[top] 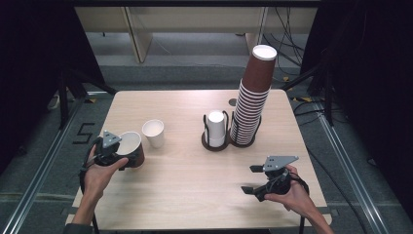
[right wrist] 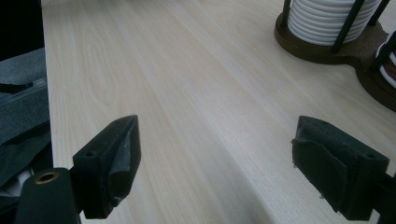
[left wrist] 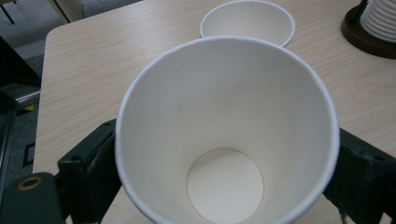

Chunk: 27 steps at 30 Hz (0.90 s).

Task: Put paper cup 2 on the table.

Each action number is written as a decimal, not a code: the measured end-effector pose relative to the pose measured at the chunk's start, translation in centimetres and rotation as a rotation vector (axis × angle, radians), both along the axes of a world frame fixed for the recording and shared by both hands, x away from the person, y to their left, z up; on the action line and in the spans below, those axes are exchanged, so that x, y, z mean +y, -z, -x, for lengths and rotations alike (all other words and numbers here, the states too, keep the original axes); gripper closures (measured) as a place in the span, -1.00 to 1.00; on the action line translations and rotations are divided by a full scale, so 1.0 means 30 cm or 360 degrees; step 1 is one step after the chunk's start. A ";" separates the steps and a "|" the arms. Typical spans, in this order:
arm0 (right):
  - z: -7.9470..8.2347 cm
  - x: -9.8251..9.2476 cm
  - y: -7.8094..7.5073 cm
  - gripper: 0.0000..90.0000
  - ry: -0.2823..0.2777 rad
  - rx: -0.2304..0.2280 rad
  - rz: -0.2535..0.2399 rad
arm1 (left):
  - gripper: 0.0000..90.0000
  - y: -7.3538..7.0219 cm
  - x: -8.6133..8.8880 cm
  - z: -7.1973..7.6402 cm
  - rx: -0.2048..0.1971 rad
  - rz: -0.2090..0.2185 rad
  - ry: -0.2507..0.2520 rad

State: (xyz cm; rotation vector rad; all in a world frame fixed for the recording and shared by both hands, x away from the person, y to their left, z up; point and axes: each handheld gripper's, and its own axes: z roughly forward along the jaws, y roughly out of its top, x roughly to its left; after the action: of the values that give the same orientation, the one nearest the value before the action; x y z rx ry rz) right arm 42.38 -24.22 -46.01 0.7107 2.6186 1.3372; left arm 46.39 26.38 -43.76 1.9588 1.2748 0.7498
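A brown paper cup [top: 132,148] with a white inside sits between the jaws of my left gripper [top: 127,159], near the table's left edge. In the left gripper view I look straight into this cup [left wrist: 224,126], and both black jaws of my left gripper [left wrist: 226,170] press on its sides. Just beyond it a white paper cup [top: 154,133] stands upright on the table, also seen as a white cup [left wrist: 247,21] behind the held one. My right gripper [top: 249,179] hovers open at the front right, and the right gripper view has nothing between the fingers of the right gripper [right wrist: 219,149].
A dark two-place cup holder [top: 214,144] stands mid-table, with a short stack of white cups [top: 216,127] and a tall leaning stack of brown cups [top: 253,97]. The wooden table [top: 195,180] lies bare between my hands. Cables run across the floor at the back right.
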 end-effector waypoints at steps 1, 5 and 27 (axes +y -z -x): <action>0.000 0.002 0.001 -0.64 0.0004 0.0016 0.0000 | -0.76 0.008 0.003 -0.013 -0.0007 0.0001 0.0004; -0.002 0.000 0.004 -0.64 0.0002 0.0005 0.0009 | -0.76 0.023 0.012 -0.042 -0.0015 0.0011 -0.0041; 0.004 0.005 0.010 -0.63 -0.0010 0.0038 -0.0002 | -0.72 0.127 0.048 -0.058 -0.0104 0.0142 -0.0065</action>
State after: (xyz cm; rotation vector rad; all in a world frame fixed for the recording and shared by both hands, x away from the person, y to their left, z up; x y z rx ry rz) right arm 42.25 -24.06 -46.30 0.7236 2.6412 1.3404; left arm 48.12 27.83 -47.56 1.8276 1.2902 0.7578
